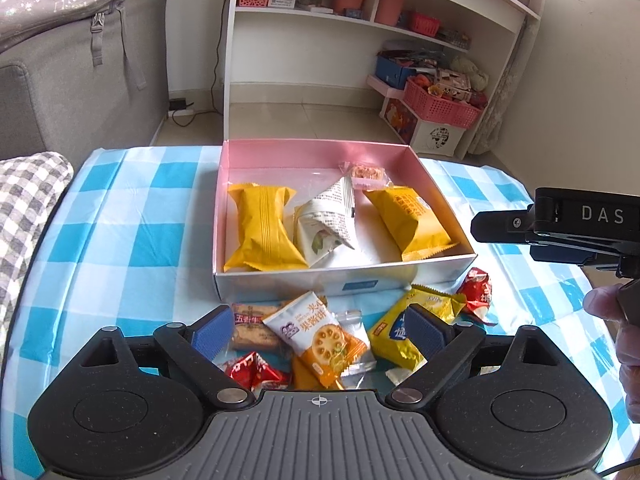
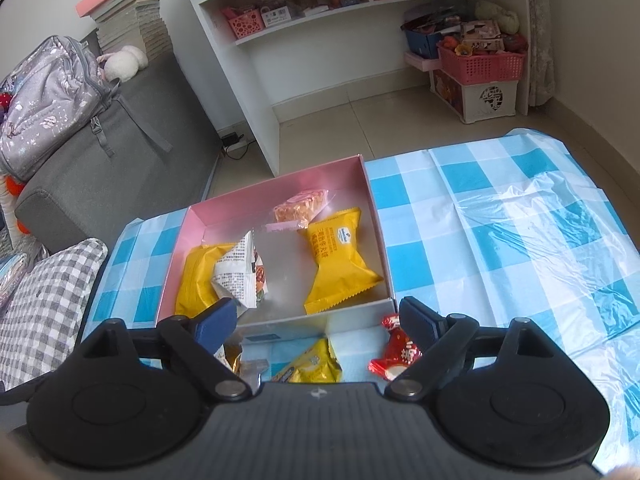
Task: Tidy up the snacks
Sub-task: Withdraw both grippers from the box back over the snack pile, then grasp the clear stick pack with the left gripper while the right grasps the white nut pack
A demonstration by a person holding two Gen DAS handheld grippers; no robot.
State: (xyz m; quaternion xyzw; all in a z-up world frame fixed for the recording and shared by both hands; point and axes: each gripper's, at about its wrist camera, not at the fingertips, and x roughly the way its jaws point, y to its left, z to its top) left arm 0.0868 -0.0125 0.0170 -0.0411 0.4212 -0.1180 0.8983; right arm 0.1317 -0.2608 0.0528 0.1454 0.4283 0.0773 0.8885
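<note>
A pink-lined box point(image 1: 304, 152) point(image 2: 276, 188) sits on the blue checked table and holds two yellow packets point(image 1: 262, 232) point(image 2: 340, 256), a newsprint-patterned packet point(image 1: 328, 224) point(image 2: 240, 272) and a clear-wrapped bar point(image 1: 366, 172) point(image 2: 300, 208). Loose snacks lie in front of the box: an orange and white cracker packet point(image 1: 320, 336), a brown biscuit bar point(image 1: 252, 326), a yellow packet point(image 1: 404, 332) point(image 2: 312, 364) and red candies point(image 1: 476, 292) point(image 2: 394, 354). My left gripper point(image 1: 320, 330) is open, its fingers either side of the cracker packet. My right gripper point(image 2: 316, 318) is open and empty over the box's front wall; it also shows in the left wrist view point(image 1: 560, 228).
A white shelf unit point(image 1: 360, 40) with pink baskets stands behind the table. A grey sofa point(image 2: 112, 152) with a backpack is at the left. A checked cushion point(image 1: 24, 208) lies by the table's left edge. A clear plastic sheet point(image 2: 540, 216) covers the table's right part.
</note>
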